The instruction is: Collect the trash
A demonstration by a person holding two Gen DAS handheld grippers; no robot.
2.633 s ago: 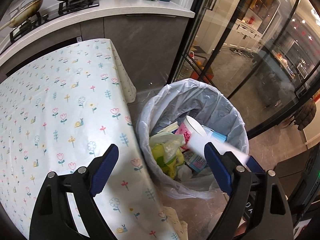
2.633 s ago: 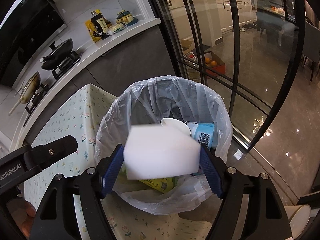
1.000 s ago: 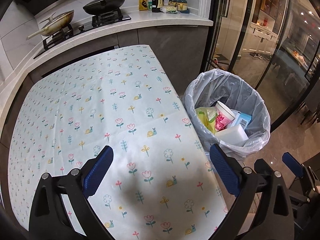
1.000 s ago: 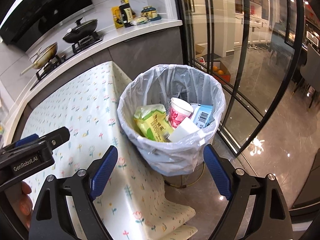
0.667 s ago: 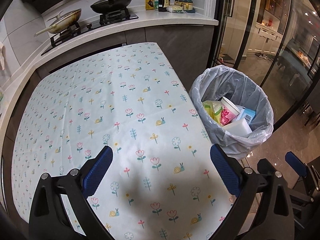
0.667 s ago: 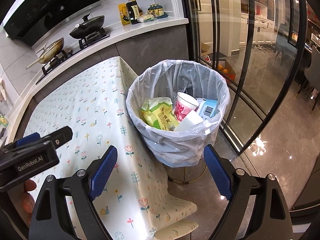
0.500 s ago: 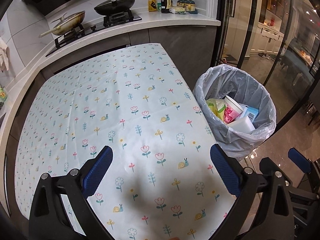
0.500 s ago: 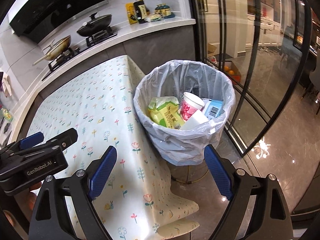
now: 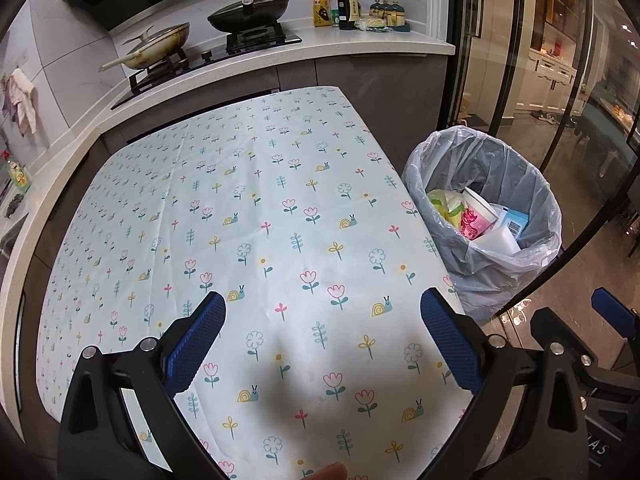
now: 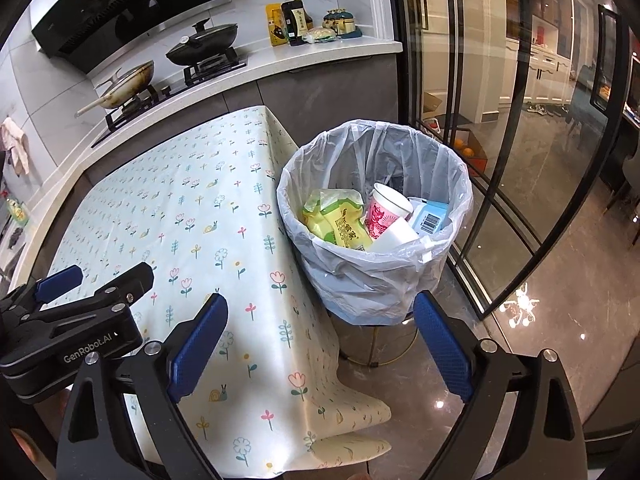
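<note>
2 grippers, left gripper (image 9: 322, 334) and right gripper (image 10: 320, 336), fingers spread, empty. Risk: white block (image 10: 394, 236) ahead of right fingers perches high in trash bin (image 10: 452, 184); a bump could spill it.

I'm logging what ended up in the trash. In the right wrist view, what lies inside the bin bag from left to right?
Yellow-green snack packet → pink patterned paper cup → blue carton with a barcode. The white block leaning at the front overlaps the cup and carton, so I leave it out.
</note>
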